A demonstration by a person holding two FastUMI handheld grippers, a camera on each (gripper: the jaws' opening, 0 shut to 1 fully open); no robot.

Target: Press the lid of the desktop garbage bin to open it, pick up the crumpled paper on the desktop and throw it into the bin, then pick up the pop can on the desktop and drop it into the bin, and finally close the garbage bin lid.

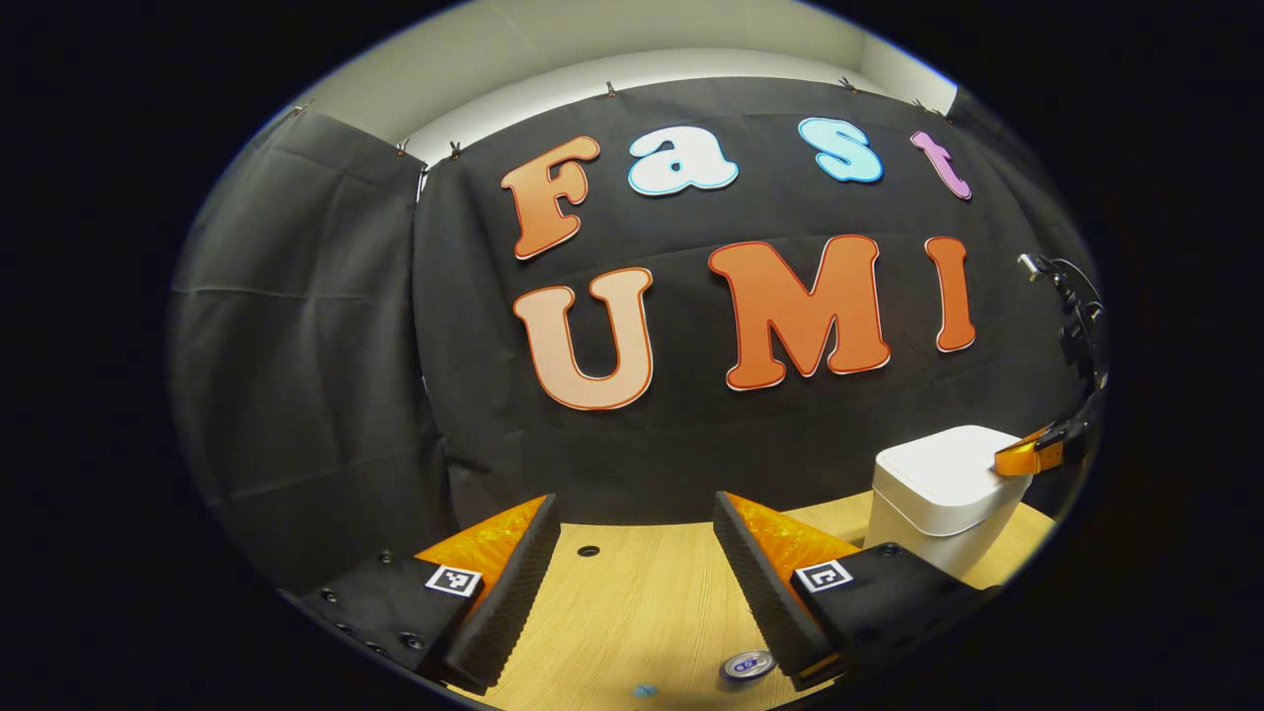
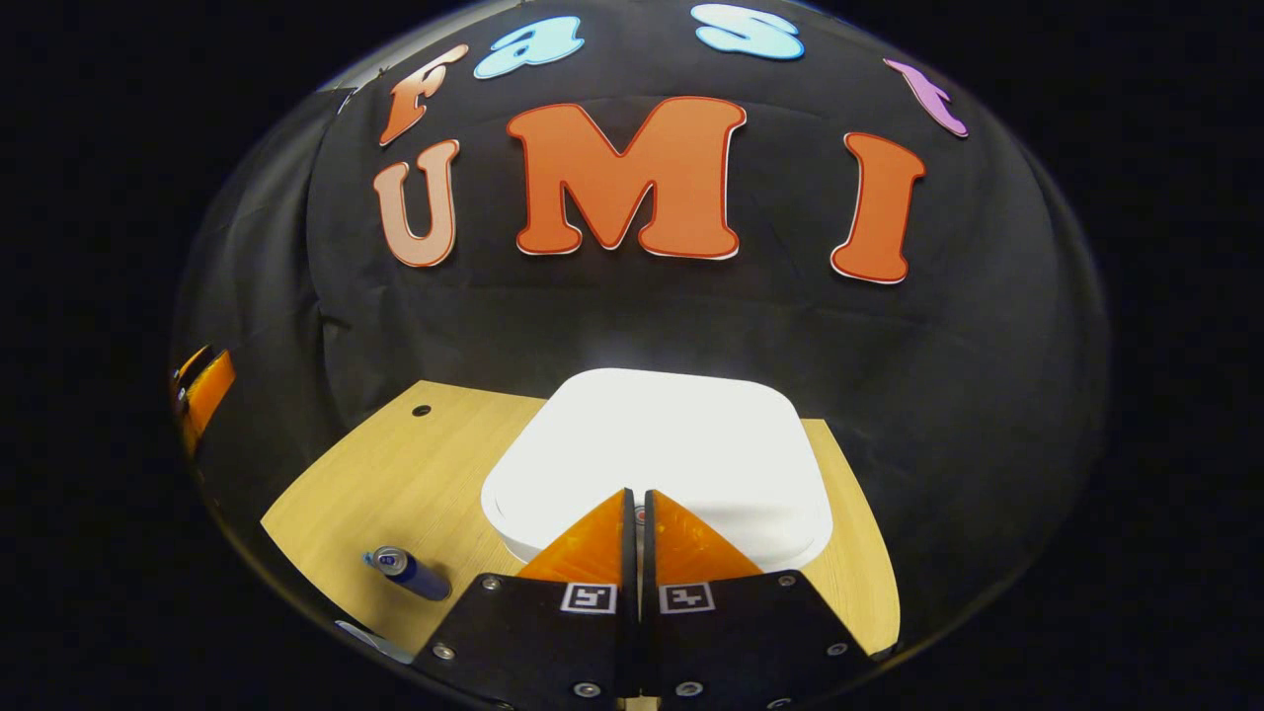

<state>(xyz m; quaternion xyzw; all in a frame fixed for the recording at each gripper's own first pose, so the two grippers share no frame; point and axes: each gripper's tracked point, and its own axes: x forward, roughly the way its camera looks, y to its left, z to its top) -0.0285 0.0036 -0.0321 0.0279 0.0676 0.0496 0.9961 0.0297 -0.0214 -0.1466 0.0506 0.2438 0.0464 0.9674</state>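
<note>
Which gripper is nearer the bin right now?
Right. The right gripper sits closed over the bin's shut lid, tips at its front edge. The left gripper hangs open above the table, off to the bin's side.

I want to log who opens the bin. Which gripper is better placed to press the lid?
Right. The right gripper, fingers together, sits directly over the near edge of the closed lid. The left gripper is open, off to the bin's side over the table.

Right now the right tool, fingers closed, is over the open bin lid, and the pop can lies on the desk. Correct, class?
Not quite: the bin lid is shut, as the right gripper view shows. The right tool is closed over it, and the pop can lies on the desk.
</note>
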